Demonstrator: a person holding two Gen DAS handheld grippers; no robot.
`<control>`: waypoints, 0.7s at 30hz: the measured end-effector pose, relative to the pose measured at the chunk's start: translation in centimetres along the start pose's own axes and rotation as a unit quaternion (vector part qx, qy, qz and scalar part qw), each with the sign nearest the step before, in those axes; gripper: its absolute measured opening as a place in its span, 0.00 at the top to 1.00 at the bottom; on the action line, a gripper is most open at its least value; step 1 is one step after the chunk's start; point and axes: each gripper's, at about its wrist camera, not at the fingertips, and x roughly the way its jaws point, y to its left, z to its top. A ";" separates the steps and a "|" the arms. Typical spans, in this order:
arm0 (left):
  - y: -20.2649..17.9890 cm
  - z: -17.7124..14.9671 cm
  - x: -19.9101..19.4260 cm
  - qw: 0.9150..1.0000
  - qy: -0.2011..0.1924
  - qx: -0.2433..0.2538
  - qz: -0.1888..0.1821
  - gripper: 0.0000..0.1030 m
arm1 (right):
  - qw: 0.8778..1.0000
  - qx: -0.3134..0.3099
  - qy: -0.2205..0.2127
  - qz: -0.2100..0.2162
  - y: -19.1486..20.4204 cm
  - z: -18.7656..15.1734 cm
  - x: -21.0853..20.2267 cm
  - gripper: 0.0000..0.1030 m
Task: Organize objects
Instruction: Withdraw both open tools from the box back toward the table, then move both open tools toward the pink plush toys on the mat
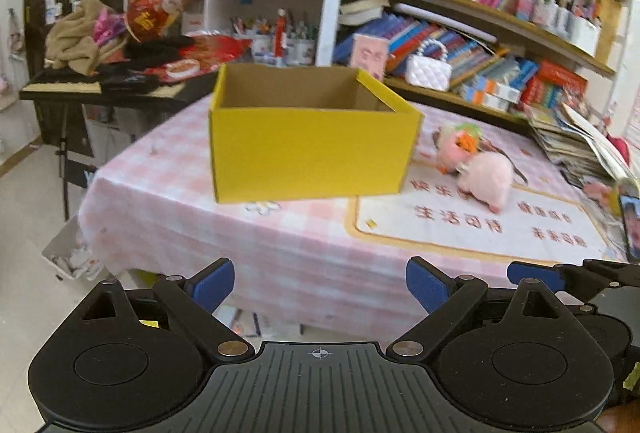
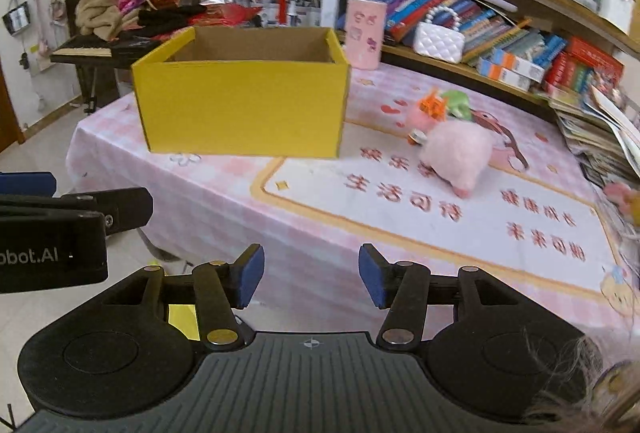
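Before the yellow box (image 1: 312,149), both hand-held grippers gape empty.

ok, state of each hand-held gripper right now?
Left hand-held gripper: open wide, holding nothing.
Right hand-held gripper: open, holding nothing.

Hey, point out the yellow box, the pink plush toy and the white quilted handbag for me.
yellow box (image 1: 308,153), left wrist view, on its front wall.
pink plush toy (image 2: 460,153), right wrist view, on its fuzzy body.
white quilted handbag (image 2: 438,43), right wrist view, on its quilted front.

Pink-checked table (image 1: 280,253): yellow box (image 1: 312,149), pink plush toys (image 1: 486,177).
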 end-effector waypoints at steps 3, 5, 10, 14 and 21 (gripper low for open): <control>-0.5 -0.3 0.1 1.000 0.007 0.005 -0.017 0.08 | 1.000 0.020 0.004 -0.018 -0.8 -0.7 -0.7 0.50; -1.0 -0.4 0.2 0.999 0.013 0.010 -0.029 0.08 | 0.999 0.034 0.006 -0.030 -1.5 -1.2 -1.0 0.50; -2.6 -0.3 0.8 0.998 0.017 0.031 -0.055 0.08 | 0.996 0.063 0.012 -0.058 -3.2 -1.9 -1.7 0.49; -4.4 -0.1 1.5 0.995 0.023 0.055 -0.081 0.08 | 0.994 0.077 0.011 -0.080 -4.5 -2.3 -2.1 0.48; -7.6 0.3 3.2 0.990 0.037 0.075 -0.115 0.08 | 0.988 0.097 0.018 -0.116 -7.4 -3.0 -2.4 0.46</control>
